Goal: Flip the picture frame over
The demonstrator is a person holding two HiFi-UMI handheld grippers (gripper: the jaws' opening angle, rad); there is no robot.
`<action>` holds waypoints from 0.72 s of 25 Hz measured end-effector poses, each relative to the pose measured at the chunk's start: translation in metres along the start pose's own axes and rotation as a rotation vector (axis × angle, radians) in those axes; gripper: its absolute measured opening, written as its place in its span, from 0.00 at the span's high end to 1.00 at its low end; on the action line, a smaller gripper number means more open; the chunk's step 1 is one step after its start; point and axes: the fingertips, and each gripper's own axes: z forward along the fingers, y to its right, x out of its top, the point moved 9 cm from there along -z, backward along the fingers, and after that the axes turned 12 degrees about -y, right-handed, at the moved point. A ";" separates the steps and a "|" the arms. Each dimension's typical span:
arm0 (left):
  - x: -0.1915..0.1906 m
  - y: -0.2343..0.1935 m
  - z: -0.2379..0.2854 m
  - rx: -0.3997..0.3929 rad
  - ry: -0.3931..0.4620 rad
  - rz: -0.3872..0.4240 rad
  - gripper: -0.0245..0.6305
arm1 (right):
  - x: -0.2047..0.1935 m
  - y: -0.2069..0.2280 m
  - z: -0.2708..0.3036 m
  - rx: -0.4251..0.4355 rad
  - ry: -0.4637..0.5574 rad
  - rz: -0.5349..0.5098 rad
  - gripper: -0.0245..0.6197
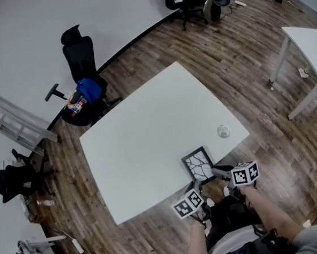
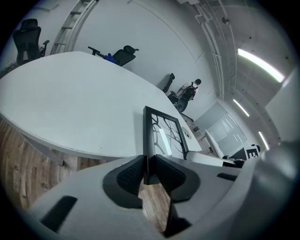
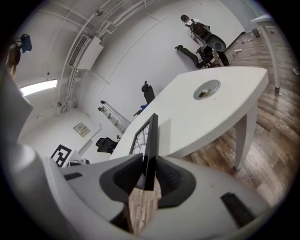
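Item: picture frame (image 1: 197,163), black. It is lying at the near edge of the white table (image 1: 142,137). Likely light, stiff and breakable. You are clamping its thin rim with the left gripper (image 2: 149,174) and right gripper (image 3: 149,177); keep off the pane.

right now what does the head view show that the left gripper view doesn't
Only the head view: the person's forearms and a second white table off to the right.

Only the left gripper view: the left gripper seen close, both pads pressed on the edge of the picture frame, plus the ceiling lights.

Both: the picture frame, the big white table under it and a black office chair beyond.
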 end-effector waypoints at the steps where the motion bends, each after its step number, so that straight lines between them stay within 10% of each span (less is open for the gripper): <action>1: 0.000 0.000 0.000 0.000 -0.004 -0.006 0.84 | 0.000 0.000 0.000 -0.003 -0.003 0.002 0.81; 18: 0.003 0.006 -0.003 0.066 -0.040 0.010 0.84 | -0.005 0.010 -0.009 -0.019 -0.009 -0.068 0.77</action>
